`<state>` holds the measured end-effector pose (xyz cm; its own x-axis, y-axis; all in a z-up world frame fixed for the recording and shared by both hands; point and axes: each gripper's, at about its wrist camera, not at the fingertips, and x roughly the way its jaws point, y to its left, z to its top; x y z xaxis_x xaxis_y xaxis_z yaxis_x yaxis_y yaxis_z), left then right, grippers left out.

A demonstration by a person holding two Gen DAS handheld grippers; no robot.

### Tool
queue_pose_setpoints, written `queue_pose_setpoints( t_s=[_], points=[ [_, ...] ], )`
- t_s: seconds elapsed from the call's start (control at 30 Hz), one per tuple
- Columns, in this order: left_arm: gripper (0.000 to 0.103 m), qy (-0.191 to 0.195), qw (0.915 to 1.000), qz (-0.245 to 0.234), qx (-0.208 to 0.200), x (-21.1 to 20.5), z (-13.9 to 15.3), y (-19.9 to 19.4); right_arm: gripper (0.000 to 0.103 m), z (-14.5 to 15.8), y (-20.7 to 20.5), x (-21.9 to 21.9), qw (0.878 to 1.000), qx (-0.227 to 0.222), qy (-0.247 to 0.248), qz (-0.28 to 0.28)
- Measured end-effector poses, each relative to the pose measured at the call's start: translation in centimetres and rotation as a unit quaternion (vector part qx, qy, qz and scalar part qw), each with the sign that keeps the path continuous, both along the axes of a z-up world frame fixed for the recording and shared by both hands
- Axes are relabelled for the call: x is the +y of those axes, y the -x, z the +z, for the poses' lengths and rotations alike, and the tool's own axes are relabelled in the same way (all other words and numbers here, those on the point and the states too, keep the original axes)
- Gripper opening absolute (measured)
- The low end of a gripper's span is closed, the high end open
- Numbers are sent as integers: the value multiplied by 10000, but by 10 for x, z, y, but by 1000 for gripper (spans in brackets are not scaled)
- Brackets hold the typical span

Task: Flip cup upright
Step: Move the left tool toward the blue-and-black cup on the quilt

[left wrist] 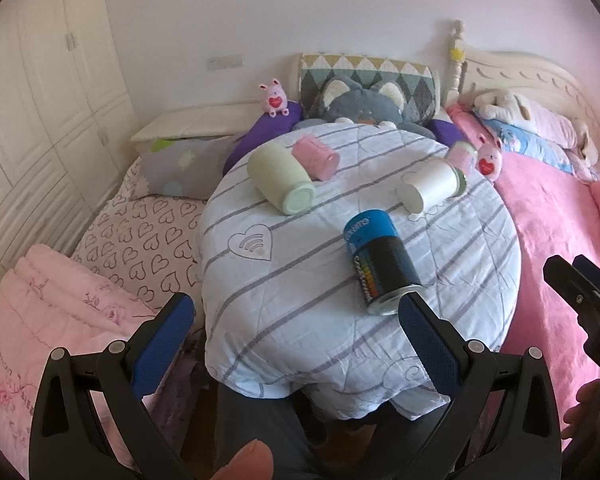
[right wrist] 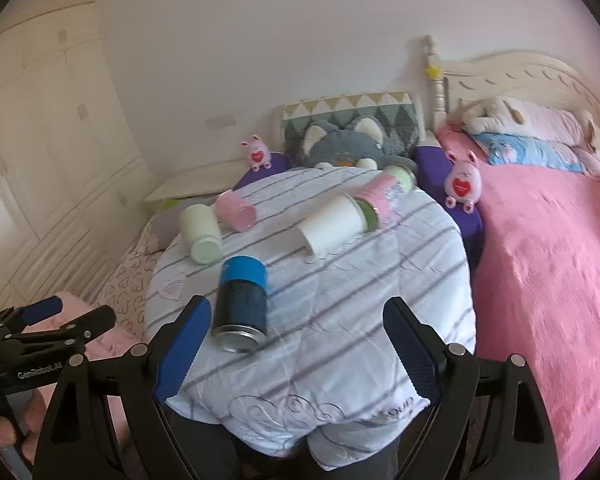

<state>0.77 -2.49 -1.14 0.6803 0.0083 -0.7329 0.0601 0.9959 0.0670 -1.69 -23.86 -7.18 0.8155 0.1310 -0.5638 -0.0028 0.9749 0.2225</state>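
Note:
Several cups lie on their sides on a round table under a striped white cloth (left wrist: 300,280) (right wrist: 340,280). A blue and black cup (left wrist: 380,260) (right wrist: 242,304) lies nearest. A pale green cup (left wrist: 280,178) (right wrist: 200,234) and a pink cup (left wrist: 316,156) (right wrist: 236,210) lie at the back left. A white cup (left wrist: 430,186) (right wrist: 332,224) and another pink cup (left wrist: 462,156) (right wrist: 382,192) lie at the back right. My left gripper (left wrist: 296,332) is open and empty at the table's near edge. My right gripper (right wrist: 296,344) is open and empty, its left finger beside the blue cup.
A bed with a pink blanket (left wrist: 560,240) (right wrist: 540,260) lies right of the table. Folded quilts and a heart-print pillow (left wrist: 140,240) lie to the left. A grey plush cat (left wrist: 360,108) (right wrist: 344,148) and small pink toys (left wrist: 276,98) (right wrist: 462,182) sit behind.

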Motion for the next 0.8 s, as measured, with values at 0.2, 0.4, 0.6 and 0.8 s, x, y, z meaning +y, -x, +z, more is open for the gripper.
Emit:
queue_pose_setpoints(
  t_s=[0.2,0.4,0.6,0.8],
  points=[
    [103,-9,10000,-40,1,-7,2,6,89,-5,5,-15,9998,33,-129,-129],
    [103,0,10000,-50,-9,-9,3,10,89,-9,5,-17,9998,56,-152,-79],
    [103,18,10000,-47,7,-10,3,10,89,-8,5,-14,9999,53,-127,5],
    [103,2,10000,-41,-6,-9,3,11,89,-7,4,-12,9999,46,-150,22]
  ],
)
